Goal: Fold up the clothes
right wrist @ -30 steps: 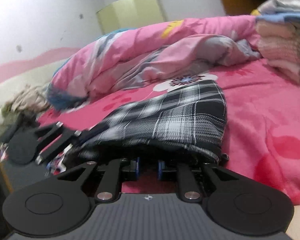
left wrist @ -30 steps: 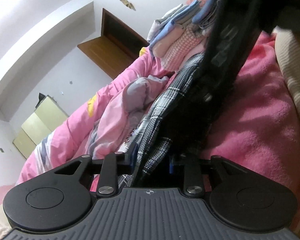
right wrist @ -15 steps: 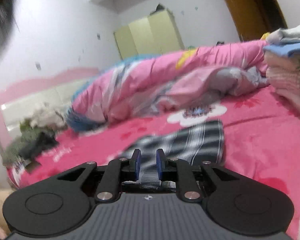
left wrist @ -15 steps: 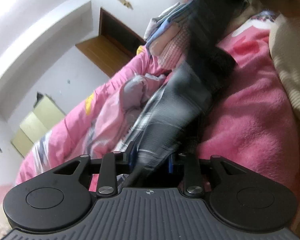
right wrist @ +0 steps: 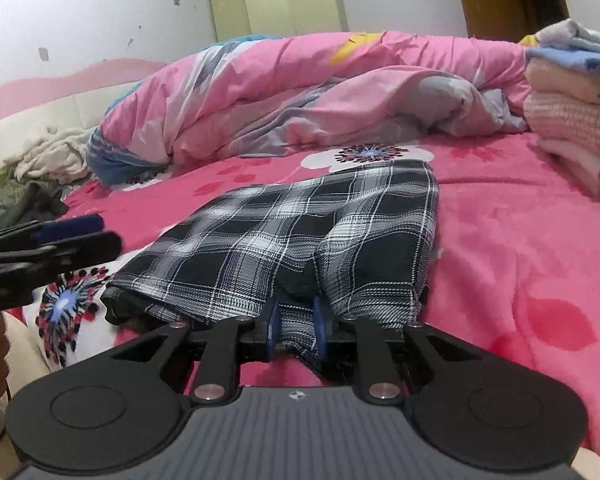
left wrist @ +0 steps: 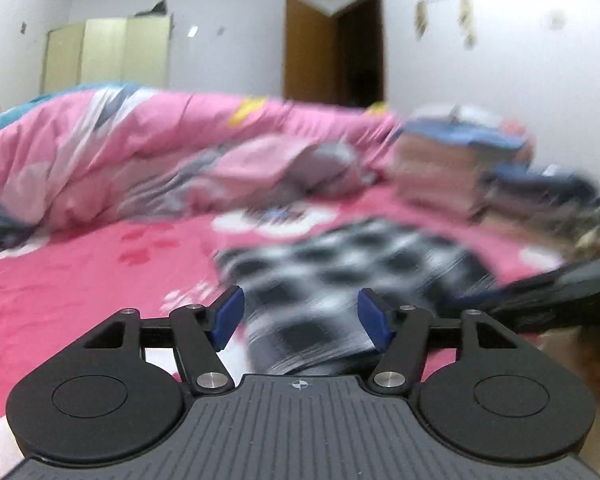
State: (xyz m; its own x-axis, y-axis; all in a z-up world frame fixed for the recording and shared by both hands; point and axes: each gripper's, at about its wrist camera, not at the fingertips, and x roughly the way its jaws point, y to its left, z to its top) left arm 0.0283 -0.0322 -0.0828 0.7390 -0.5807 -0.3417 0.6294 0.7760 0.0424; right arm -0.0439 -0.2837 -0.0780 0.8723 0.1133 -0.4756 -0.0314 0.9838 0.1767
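Tongs on my left (left wrist: 300,316) are opening in the left wrist view, blue pads wide apart and nothing pinched between them; the plaid garment (left wrist: 352,276) lies blurred just ahead of and below the gap, flat on the pink bed sheet (left wrist: 100,272). The whole picture smears, so I cannot read the cloth's edges from here. Behind it I make out a rumpled pink duvet (left wrist: 140,152) and, to the right, a stack of folded clothes (left wrist: 452,172). At the far right edge a dark shape pokes in, probably my other tool, though I cannot be sure.

Over in the right wrist view things are sharp. My right tongs (right wrist: 294,328) are clamped on the near hem of the plaid garment (right wrist: 300,236), cloth bunched between the pads. It lies folded into a rough rectangle on the bed sheet (right wrist: 520,248), with a dark lining peeking out at the near left corner. The left tongs (right wrist: 72,232) hover just beside that left edge, clear of the cloth.

To my eye the fold has been laid and is being let go. To do this well I would free the right grip gently so the hem does not drag, then tuck that stray corner and press the layers flat.
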